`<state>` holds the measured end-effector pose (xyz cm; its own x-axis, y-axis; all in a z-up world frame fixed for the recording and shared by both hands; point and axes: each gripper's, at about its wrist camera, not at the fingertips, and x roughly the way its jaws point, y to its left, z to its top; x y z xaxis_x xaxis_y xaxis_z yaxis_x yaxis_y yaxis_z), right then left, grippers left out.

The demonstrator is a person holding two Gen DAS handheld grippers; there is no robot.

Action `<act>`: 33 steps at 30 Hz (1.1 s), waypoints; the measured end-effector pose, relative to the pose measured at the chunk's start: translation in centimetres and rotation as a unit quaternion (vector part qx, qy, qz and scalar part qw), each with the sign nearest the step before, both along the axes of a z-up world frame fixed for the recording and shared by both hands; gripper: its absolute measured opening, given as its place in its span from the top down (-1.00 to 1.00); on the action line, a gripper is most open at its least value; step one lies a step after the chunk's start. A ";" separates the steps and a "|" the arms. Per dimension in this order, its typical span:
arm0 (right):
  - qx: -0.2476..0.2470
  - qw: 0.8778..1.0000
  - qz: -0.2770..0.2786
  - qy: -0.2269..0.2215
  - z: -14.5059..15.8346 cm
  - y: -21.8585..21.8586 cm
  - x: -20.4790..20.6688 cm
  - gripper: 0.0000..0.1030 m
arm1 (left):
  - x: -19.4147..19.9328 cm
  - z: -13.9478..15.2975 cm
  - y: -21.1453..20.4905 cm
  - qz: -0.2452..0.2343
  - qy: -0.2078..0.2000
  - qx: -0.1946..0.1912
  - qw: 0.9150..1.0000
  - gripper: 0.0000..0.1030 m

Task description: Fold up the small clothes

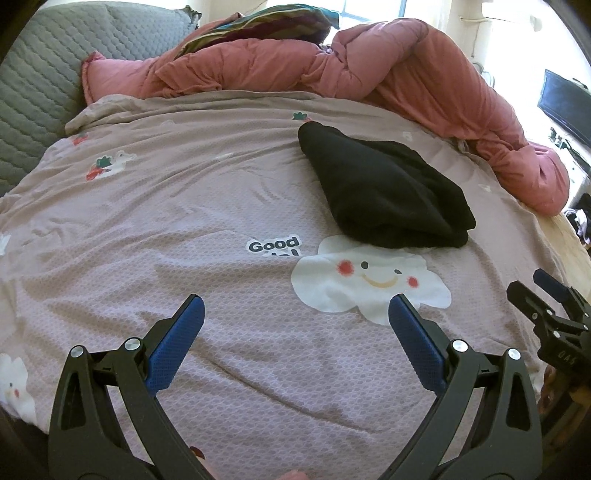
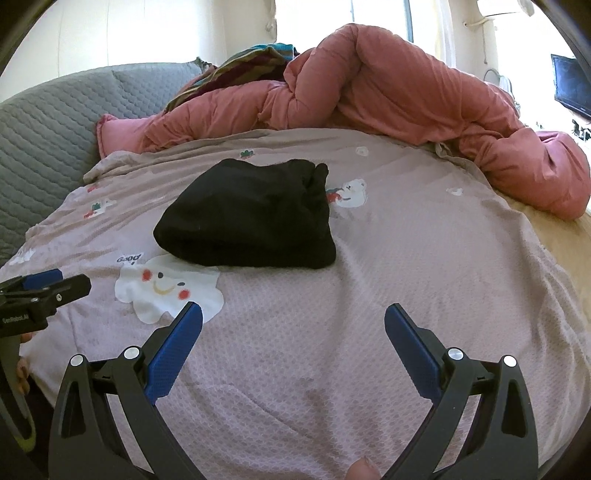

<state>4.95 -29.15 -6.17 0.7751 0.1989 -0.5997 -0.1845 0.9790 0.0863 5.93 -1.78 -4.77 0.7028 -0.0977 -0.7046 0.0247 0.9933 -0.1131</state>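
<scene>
A black garment [image 1: 384,188] lies folded into a thick bundle on the mauve bedspread [image 1: 221,192], just beyond a white smiling cloud print [image 1: 369,280]. In the right wrist view the same black garment [image 2: 247,214] sits left of centre on the bedspread [image 2: 406,258]. My left gripper [image 1: 297,302] hangs open over bare bedspread, short of the garment and to its left. My right gripper [image 2: 293,312] is open too, nothing between its blue pads, nearer than the garment. Each gripper shows at the edge of the other's view: the right gripper [image 1: 550,295], the left gripper [image 2: 44,284].
A rumpled pink duvet [image 1: 369,62] runs along the far side and right of the bed. A grey quilted headboard [image 1: 48,74] stands at the left. A dark screen [image 1: 565,103] is at the far right. Striped fabric [image 1: 258,26] lies behind the duvet.
</scene>
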 end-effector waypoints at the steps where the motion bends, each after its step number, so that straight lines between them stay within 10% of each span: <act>1: 0.000 1.000 -0.001 0.000 0.0 0.0 0.0 -0.91 | 0.0 0.0 0.0 0.000 0.000 0.000 1.000 -0.81; 33: -0.004 1.000 0.002 -0.002 0.1 0.2 -0.4 -0.91 | -0.2 0.4 0.7 0.006 -0.001 0.003 1.000 -0.82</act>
<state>4.59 -28.94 -6.12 0.7772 0.1972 -0.5976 -0.1889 0.9789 0.0775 5.69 -1.12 -4.42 0.7055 -0.0852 -0.7035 0.0128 0.9941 -0.1076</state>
